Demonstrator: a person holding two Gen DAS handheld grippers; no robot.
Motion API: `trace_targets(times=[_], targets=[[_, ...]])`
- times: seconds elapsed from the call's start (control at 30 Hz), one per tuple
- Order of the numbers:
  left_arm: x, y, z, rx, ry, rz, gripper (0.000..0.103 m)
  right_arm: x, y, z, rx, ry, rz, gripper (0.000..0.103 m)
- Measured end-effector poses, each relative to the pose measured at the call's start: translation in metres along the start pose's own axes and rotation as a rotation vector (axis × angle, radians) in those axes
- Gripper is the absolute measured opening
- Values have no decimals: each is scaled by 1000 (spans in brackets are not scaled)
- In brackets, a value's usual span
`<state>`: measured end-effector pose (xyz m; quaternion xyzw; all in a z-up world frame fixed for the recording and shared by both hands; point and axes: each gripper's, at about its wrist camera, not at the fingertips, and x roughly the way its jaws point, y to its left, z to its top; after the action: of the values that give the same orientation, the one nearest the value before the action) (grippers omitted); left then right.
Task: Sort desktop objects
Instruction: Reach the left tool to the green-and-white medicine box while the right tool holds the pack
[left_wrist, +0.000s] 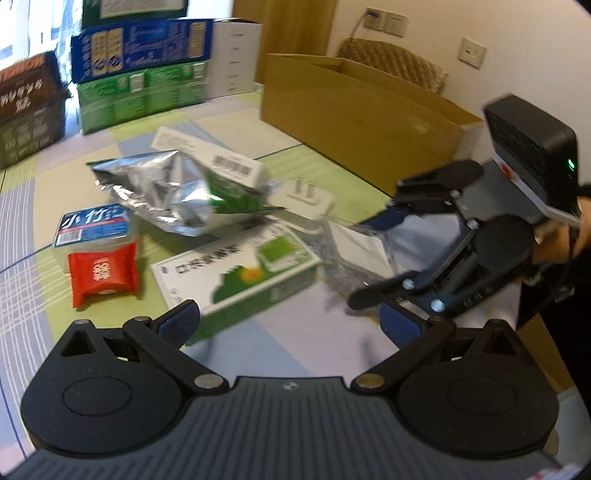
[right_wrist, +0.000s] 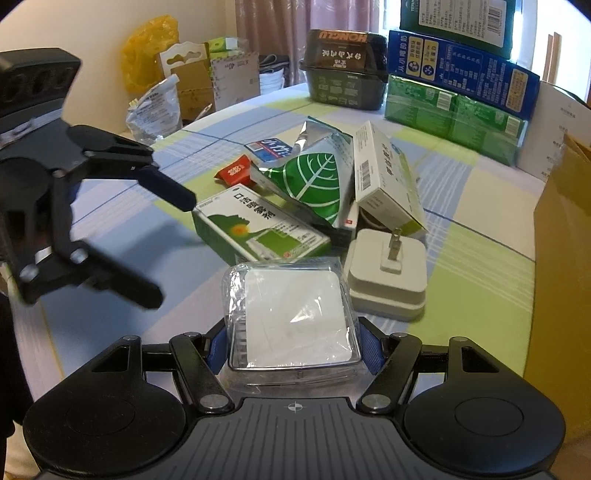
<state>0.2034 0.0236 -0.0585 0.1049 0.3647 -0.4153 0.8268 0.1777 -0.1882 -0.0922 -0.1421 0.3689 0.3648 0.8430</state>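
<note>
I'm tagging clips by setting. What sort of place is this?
Probably a room in a home: a table with a checked cloth, curtains at a window, wall sockets, and stacked grocery boxes.

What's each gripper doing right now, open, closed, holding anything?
Left gripper: open, holding nothing.
Right gripper: shut on the clear plastic packet with the white square inside.
</note>
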Motion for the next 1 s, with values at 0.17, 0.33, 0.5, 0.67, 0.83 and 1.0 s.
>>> trace_targets(times=[0.17,0.33,0.5,0.67,0.83,1.0], targets=[[8,1,5,93,42,125,102,-11,-3,-7,24,7,-27,66],[32,25,12,65,101,127,102,-12,-5,-8,39,6,-36,66],[25,7,5,96,109,77,102,-12,-8,-9,43,0,-62,66],[9,-20,-1,220,118,26,102,-15,-10,-10,44,-3,-74,66],[26,-3,9,181,128,119,101,-15,-11,-11,54,3,-83,66],[50,-6,18,142,164,97,78,-16,-11,-16,65,15,-89,66]])
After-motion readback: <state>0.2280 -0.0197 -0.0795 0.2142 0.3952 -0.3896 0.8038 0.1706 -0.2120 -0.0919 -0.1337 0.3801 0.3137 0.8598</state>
